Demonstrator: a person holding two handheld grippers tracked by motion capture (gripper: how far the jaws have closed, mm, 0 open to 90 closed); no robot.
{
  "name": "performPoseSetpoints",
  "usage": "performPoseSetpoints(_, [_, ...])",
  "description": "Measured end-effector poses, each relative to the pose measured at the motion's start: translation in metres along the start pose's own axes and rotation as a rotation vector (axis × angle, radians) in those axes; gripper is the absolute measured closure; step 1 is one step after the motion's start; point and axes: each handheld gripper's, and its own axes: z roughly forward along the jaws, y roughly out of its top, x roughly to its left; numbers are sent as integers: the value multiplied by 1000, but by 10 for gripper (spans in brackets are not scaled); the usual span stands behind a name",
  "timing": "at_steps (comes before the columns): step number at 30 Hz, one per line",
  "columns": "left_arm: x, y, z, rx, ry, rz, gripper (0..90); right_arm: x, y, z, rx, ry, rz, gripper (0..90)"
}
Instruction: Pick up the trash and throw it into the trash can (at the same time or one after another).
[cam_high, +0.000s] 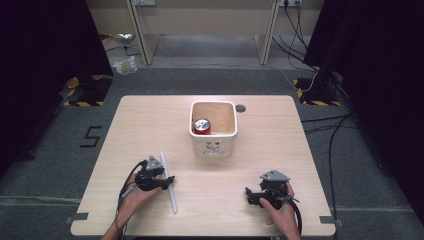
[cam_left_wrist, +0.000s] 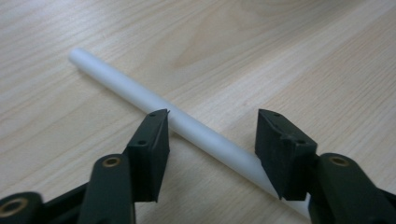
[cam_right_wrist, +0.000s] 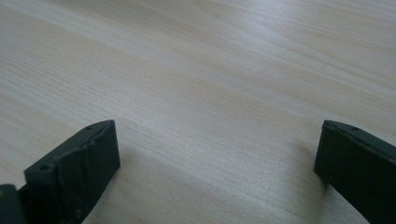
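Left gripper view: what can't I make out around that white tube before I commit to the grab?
- White tube: near end cut off behind the right-hand jaw and the bottom edge.
- Pad contact on the tube: cannot tell; a gap shows.
- High view: can in the container, label too small, body hidden by the wall.

In the left gripper view the white tube (cam_left_wrist: 205, 135) passes behind the jaw at four o'clock, its near end hidden and cut off by the bottom edge. From the high view, the red can (cam_high: 202, 126) sits mostly hidden inside the white bin (cam_high: 214, 145); the bin's printed picture is too small to read.
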Motion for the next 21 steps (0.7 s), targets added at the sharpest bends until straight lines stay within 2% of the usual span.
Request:
performPoseSetpoints(5, [4, -2, -3, 14, -9, 9, 505, 0, 0, 0, 0, 0, 0, 2])
performPoseSetpoints(8, [3, -3, -5, 21, -10, 0, 463, 0, 0, 0, 0, -1, 0, 2])
performPoseSetpoints(9, [2, -3, -7, 26, -14, -18, 438, 0, 0, 0, 0, 0, 0, 2])
performPoseSetpoints(11, [1, -4, -7, 31, -9, -17, 414, 0, 0, 0, 0, -1, 0, 2])
performPoseSetpoints(12, [0, -5, -8, 40, 4, -2, 423, 0, 0, 0, 0, -1, 1, 2])
performPoseSetpoints(15, [0, -5, -9, 44, -3, 7, 505, 0, 0, 0, 0, 0, 0, 2])
performPoseSetpoints(21, [3, -5, -11, 49, -11, 5, 604, 0, 0, 0, 1, -1, 2, 2])
